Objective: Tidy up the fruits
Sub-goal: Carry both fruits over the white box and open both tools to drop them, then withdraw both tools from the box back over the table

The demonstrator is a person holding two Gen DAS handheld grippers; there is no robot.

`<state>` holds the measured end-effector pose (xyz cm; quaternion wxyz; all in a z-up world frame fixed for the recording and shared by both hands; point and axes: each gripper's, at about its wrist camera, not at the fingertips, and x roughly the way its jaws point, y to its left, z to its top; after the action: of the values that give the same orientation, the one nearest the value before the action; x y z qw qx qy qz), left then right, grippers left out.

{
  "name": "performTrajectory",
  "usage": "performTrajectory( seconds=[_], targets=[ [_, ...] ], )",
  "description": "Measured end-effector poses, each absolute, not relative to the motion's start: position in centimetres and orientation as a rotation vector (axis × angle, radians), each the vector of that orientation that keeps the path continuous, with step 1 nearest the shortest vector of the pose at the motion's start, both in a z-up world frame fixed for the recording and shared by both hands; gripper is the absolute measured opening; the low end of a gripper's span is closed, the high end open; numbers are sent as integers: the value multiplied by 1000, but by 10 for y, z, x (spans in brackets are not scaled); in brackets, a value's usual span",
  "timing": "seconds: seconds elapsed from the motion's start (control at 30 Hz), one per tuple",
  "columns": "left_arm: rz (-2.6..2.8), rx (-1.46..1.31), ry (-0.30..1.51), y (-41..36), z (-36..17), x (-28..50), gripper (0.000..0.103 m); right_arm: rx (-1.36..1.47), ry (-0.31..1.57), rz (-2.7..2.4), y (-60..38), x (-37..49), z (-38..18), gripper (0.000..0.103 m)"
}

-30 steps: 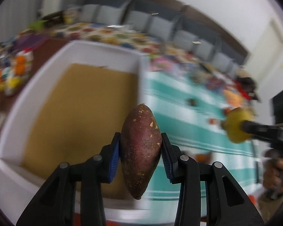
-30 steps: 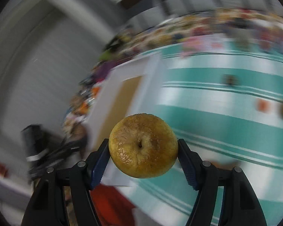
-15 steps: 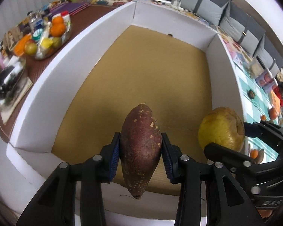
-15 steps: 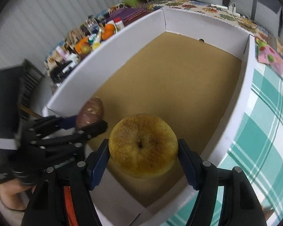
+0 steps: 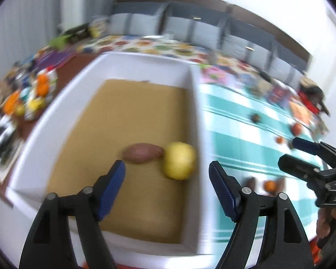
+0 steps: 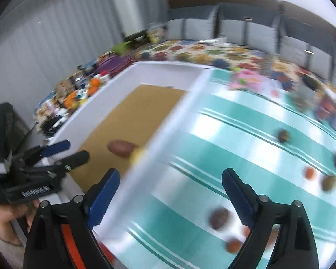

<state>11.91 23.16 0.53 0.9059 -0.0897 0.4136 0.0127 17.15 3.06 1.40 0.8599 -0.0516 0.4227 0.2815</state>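
Left wrist view: the left gripper (image 5: pixel 166 177) is opening with nothing between its jaws. Just above it, mid-frame, the sweet potato (image 5: pixel 143 156) and yellow apple (image 5: pixel 179 160) lie touching in the white box (image 5: pixel 196 121). The right gripper (image 6: pixel 170 190) is opening too, also holding nothing. The apple looks round and easy to bruise, so I would squeeze its 2 sides softly.

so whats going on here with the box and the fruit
A person holds a two-finger gripper in each hand and is sorting produce into a white box with a cardboard floor. A sweet potato and a yellow apple lie side by side inside it, near the right wall. The left gripper and the right gripper are both empty, jaws opening. More small fruits wait scattered on the green striped cloth beside the box.
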Motion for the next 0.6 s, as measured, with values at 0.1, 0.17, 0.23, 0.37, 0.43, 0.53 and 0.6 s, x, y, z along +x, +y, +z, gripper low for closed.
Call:
performTrajectory(
  seconds=[0.1, 0.17, 0.23, 0.37, 0.43, 0.53, 0.6],
  targets=[
    [-58, -139, 845, 189, 4, 118, 82, -134, 867, 469, -37, 151, -2, 103],
    [-102, -102, 838, 162, 3, 119, 82, -134, 881, 402, -73, 139, -16, 103],
    [-120, -98, 844, 144, 1, 119, 82, -133, 892, 313, -111, 124, -34, 103],
    [-192, -211, 869, 116, -10, 109, 84, -75, 847, 132, -183, 92, -57, 103],
    [-222, -212, 883, 98, -20, 99, 84, -24, 828, 54, -209, 78, -67, 103],
    [-229, -156, 880, 68, -44, 85, 84, 39, 810, -26, -236, 61, -81, 103],
    [-218, -114, 879, 52, -69, 76, 84, 23, 806, -47, -249, 52, -90, 103]
  ],
)
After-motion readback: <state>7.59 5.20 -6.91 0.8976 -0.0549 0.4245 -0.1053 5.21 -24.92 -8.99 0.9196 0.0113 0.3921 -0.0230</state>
